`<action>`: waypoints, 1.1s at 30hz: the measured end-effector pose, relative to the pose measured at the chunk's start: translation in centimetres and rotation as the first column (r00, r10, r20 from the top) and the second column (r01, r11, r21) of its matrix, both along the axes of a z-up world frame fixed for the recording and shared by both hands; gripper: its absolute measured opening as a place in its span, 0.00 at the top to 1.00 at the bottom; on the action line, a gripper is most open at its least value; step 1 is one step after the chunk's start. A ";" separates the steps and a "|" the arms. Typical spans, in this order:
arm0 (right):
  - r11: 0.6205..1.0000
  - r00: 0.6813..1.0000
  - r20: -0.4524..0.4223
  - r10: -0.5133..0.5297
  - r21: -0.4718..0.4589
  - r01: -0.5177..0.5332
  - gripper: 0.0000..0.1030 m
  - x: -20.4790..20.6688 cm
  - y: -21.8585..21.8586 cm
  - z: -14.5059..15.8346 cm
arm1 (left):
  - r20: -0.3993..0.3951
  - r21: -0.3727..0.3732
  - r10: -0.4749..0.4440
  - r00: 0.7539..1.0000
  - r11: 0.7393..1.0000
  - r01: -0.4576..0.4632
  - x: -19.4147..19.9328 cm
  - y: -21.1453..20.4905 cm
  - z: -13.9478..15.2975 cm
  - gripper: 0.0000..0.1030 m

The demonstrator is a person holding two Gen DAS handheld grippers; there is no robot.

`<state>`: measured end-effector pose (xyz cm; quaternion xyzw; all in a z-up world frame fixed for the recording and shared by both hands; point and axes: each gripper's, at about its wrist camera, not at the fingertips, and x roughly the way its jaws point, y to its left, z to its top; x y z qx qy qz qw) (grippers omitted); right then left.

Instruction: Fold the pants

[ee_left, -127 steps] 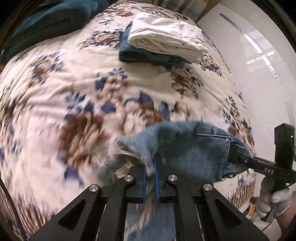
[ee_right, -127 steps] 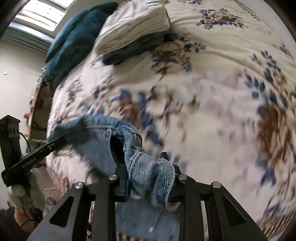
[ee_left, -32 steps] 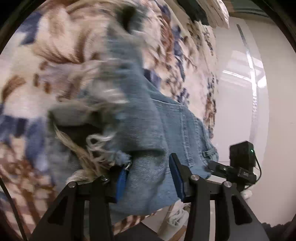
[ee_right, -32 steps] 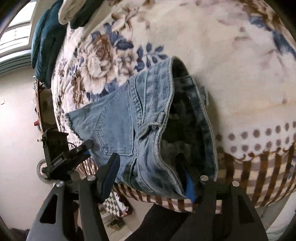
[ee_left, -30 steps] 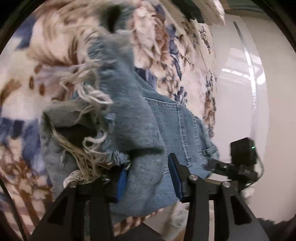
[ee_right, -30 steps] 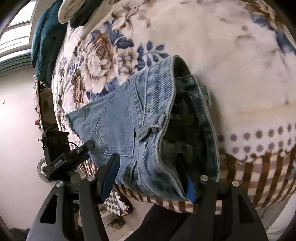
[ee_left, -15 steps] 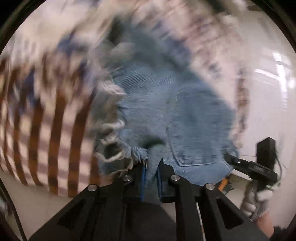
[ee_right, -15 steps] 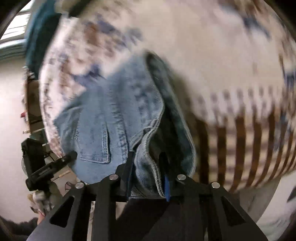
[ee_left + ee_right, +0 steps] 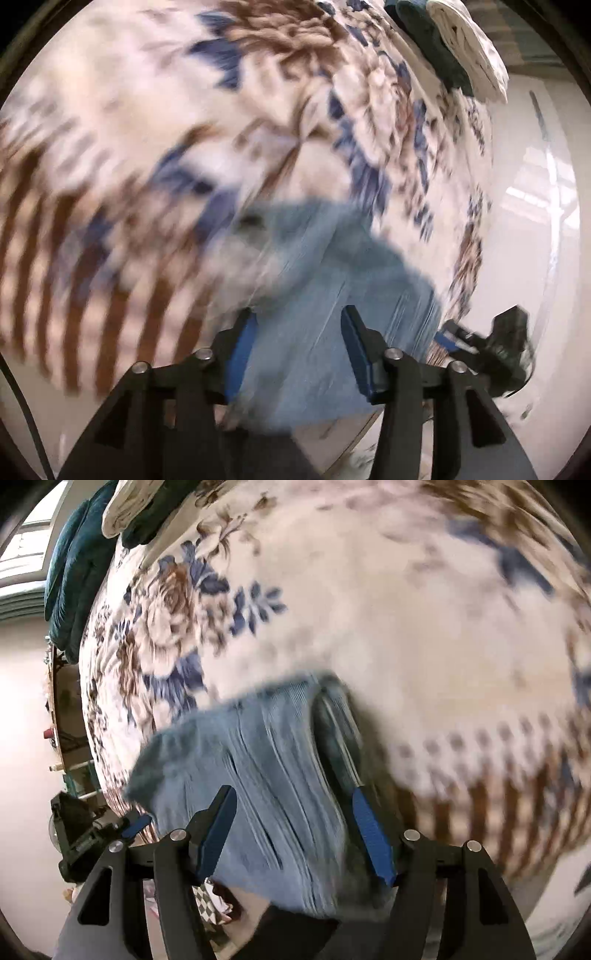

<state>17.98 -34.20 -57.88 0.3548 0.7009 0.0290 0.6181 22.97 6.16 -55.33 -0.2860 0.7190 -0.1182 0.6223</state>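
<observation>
Light blue denim shorts [image 9: 325,295] lie near the front edge of the flowered bed cover [image 9: 155,122]; both views are blurred by motion. My left gripper [image 9: 299,332] is open, its blue pads on either side of the denim. My right gripper [image 9: 295,819] is open over the waistband side of the shorts [image 9: 266,768]. Each gripper shows in the other's view: the right one at the lower right of the left wrist view [image 9: 487,347], the left one at the lower left of the right wrist view [image 9: 96,834].
A folded white garment on a dark teal one [image 9: 454,44] lies at the far side of the bed, also in the right wrist view [image 9: 136,513]. A dark teal blanket [image 9: 70,576] lies beyond. White floor [image 9: 532,229] lies beside the bed.
Both grippers were shut on the shorts half a second ago and now stand open. The shorts now lie further onto the bed.
</observation>
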 end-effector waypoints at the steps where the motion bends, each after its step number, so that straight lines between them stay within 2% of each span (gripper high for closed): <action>1: 1.000 1.000 -0.001 0.008 -0.006 -0.008 0.34 1.0 0.2 -0.7 | -0.010 -0.017 0.005 1.000 1.000 -0.005 1.2 -0.8 -1.0 0.56; 3: 0.999 0.998 -0.036 0.044 -0.030 -0.045 0.33 2.7 1.2 -2.3 | 0.008 -0.002 0.002 1.000 1.000 -0.002 3.1 -2.0 -2.1 0.61; 4: 0.997 0.997 -0.043 0.058 -0.045 -0.060 0.42 3.1 1.4 -2.8 | 0.045 0.005 -0.022 0.999 1.000 0.022 3.8 -2.6 -2.1 0.72; 5: 0.995 0.996 -0.050 0.067 -0.068 -0.071 0.52 3.2 1.5 -3.1 | 0.067 0.039 -0.064 0.996 0.997 0.061 4.1 -3.1 -2.0 0.91; 6: 0.990 0.995 -0.058 0.087 -0.105 -0.093 0.66 3.1 1.3 -3.3 | 0.088 0.088 -0.116 0.989 0.990 0.109 4.5 -3.5 -1.7 0.92; 7: 0.989 0.995 -0.054 0.089 -0.112 -0.095 0.69 3.0 1.1 -3.3 | 0.108 0.111 -0.137 0.985 0.986 0.125 4.8 -3.9 -1.4 0.93; 8: 0.991 0.996 -0.041 0.078 -0.106 -0.082 0.72 3.0 0.8 -3.3 | 0.125 0.189 -0.179 0.976 0.970 0.154 5.0 -4.2 -1.0 0.94; 10: 0.989 0.997 -0.012 0.076 -0.122 -0.077 0.76 2.7 0.2 -2.8 | 0.115 0.256 -0.230 0.966 0.947 0.195 5.1 -4.1 -1.3 0.93; 11: 0.989 0.997 -0.011 0.079 -0.123 -0.079 0.76 2.6 0.1 -2.9 | 0.104 0.336 -0.239 0.965 0.922 0.192 5.2 -4.0 -1.6 0.94; 12: 0.987 0.996 -0.017 0.085 -0.133 -0.087 0.76 2.6 0.2 -3.1 | 0.108 0.383 -0.240 0.965 0.906 0.183 5.3 -3.7 -1.7 0.94; 13: 0.982 0.994 -0.030 0.103 -0.153 -0.106 0.75 2.6 0.5 -3.2 | 0.103 0.367 -0.223 0.969 0.914 0.171 5.4 -3.2 -1.8 0.93; 14: 0.981 0.992 -0.048 0.118 -0.151 -0.124 0.74 2.8 0.8 -3.4 | 0.085 0.328 -0.184 0.979 0.933 0.146 5.5 -2.4 -1.7 0.93; 16: 0.988 0.992 -0.066 0.103 -0.107 -0.110 0.58 2.9 0.5 -3.0 | 0.067 0.237 -0.082 0.994 0.969 0.063 4.6 -0.1 -0.6 0.90; 17: 0.993 0.995 -0.062 0.084 -0.078 -0.089 0.53 2.8 0.2 -2.6 | 0.071 0.201 -0.040 0.997 0.979 0.025 3.6 1.0 0.5 0.87; 19: 0.999 1.000 -0.013 0.022 -0.036 -0.023 0.38 1.7 -0.8 -0.2 | 0.076 0.159 0.008 0.997 0.987 -0.020 1.2 2.2 2.1 0.75; 21: 0.999 1.000 0.004 0.006 -0.031 -0.006 0.37 0.0 -1.5 1.7 | 0.031 0.113 0.013 0.999 0.993 -0.016 -1.9 2.2 2.5 0.69; 24: 0.997 0.999 -0.003 0.036 0.063 -0.036 0.37 -3.1 -0.4 2.8 | -0.073 0.027 -0.003 0.997 1.000 0.005 -5.3 0.6 0.5 0.66; 25: 0.995 0.998 -0.019 0.065 0.075 -0.063 0.39 -3.8 0.4 2.5 | -0.104 0.011 -0.011 0.995 1.000 0.013 -6.0 0.0 -0.2 0.66; 26: 0.994 0.995 -0.039 0.096 0.059 -0.093 0.46 -4.5 1.1 2.1 | -0.132 -0.022 -0.026 0.991 0.999 0.023 -6.8 -1.1 -1.3 0.66; 27: 0.990 0.986 -0.085 0.143 0.003 -0.144 0.69 -5.6 2.0 1.2 | -0.139 -0.014 -0.046 0.989 0.999 0.044 -7.3 -1.6 -1.7 0.66; 28: 0.987 0.980 -0.123 0.154 -0.022 -0.158 0.83 -6.3 2.3 0.3 | -0.141 0.011 -0.070 0.988 0.997 0.073 -7.8 -2.4 -2.2 0.66; 29: 0.990 0.978 -0.164 0.127 -0.038 -0.135 0.83 -7.2 1.9 -1.0 | -0.136 0.026 -0.097 0.986 0.995 0.101 -8.3 -2.9 -2.6 0.66; 30: 0.994 0.978 -0.187 0.089 -0.053 -0.100 0.84 -7.9 1.3 -1.9 | -0.141 0.081 -0.145 0.979 0.984 0.158 -8.7 -3.6 -3.5 0.71; 32: 0.994 0.975 -0.218 0.047 -0.088 -0.067 0.84 -8.9 0.0 -3.2 | -0.176 0.155 -0.206 0.963 0.960 0.234 -9.6 -3.9 -4.8 0.88; 33: 0.996 0.972 -0.232 0.022 -0.074 -0.041 0.83 -9.2 -0.6 -3.9 | -0.182 0.157 -0.210 0.961 0.958 0.239 -9.7 -3.5 -5.1 0.91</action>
